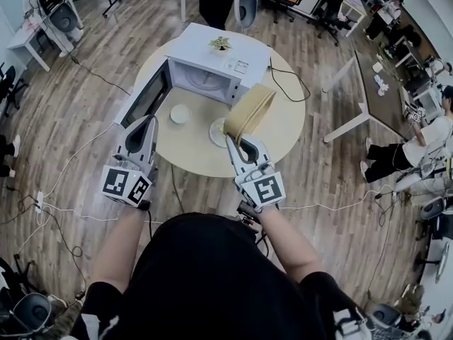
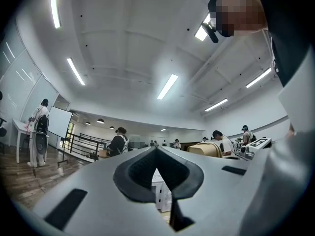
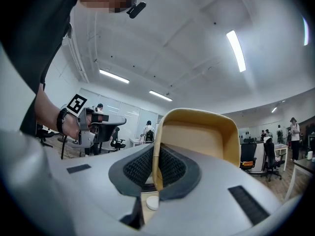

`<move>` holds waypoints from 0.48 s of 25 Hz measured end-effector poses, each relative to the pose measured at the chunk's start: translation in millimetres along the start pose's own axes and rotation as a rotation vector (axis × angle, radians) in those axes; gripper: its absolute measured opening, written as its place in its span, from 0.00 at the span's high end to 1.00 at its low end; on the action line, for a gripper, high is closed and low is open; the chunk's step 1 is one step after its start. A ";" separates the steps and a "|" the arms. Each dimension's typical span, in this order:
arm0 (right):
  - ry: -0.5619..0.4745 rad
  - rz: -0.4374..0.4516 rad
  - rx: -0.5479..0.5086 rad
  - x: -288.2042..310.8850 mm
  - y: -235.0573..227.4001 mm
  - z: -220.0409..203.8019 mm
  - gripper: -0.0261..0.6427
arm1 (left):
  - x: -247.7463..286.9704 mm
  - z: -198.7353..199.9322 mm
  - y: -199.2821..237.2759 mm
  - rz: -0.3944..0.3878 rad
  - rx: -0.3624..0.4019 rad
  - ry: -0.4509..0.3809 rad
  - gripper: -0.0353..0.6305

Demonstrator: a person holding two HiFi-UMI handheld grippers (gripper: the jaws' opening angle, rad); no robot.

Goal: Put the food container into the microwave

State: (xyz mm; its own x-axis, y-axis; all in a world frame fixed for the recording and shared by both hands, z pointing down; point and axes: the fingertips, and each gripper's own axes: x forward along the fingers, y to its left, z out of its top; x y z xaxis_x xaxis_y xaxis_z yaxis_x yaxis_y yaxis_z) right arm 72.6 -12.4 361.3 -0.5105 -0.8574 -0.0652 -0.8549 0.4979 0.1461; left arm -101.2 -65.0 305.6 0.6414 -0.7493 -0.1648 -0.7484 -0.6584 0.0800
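My right gripper is shut on the rim of a tan food container, holding it tilted on edge above the round table. In the right gripper view the container's wall rises from between the closed jaws. The white microwave stands at the table's far side. Its door is swung open to the left and the cavity is exposed. My left gripper hovers near the door's lower end, shut with nothing in it.
A white plate lies on the table, partly hidden under the container. A small white disc lies in front of the microwave. A small potted plant sits on the microwave, and a black cable trails off its right side.
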 end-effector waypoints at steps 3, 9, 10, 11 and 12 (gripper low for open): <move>-0.003 0.003 -0.009 7.0 3.4 0.0 0.92 | 3.7 -1.1 3.4 -0.014 -0.002 -0.001 0.92; 0.006 0.009 -0.019 14.7 8.0 0.8 0.92 | 7.6 0.2 8.0 -0.030 -0.008 -0.004 0.92; 0.007 0.008 -0.020 16.4 7.2 0.8 0.92 | 8.5 -0.2 9.2 -0.030 -0.008 -0.005 0.92; 0.007 0.008 -0.021 17.8 6.6 0.9 0.92 | 9.4 -0.9 10.4 -0.030 -0.008 -0.006 0.92; 0.007 0.010 -0.024 19.1 6.2 1.2 0.92 | 10.2 -1.8 11.4 -0.029 -0.007 -0.006 0.92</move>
State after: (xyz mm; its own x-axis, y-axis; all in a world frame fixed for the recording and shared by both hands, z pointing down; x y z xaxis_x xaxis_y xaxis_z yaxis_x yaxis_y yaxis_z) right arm 57.4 -25.5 359.8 -0.5180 -0.8535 -0.0571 -0.8474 0.5029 0.1707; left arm -102.8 -80.3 306.7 0.6617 -0.7296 -0.1727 -0.7285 -0.6801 0.0822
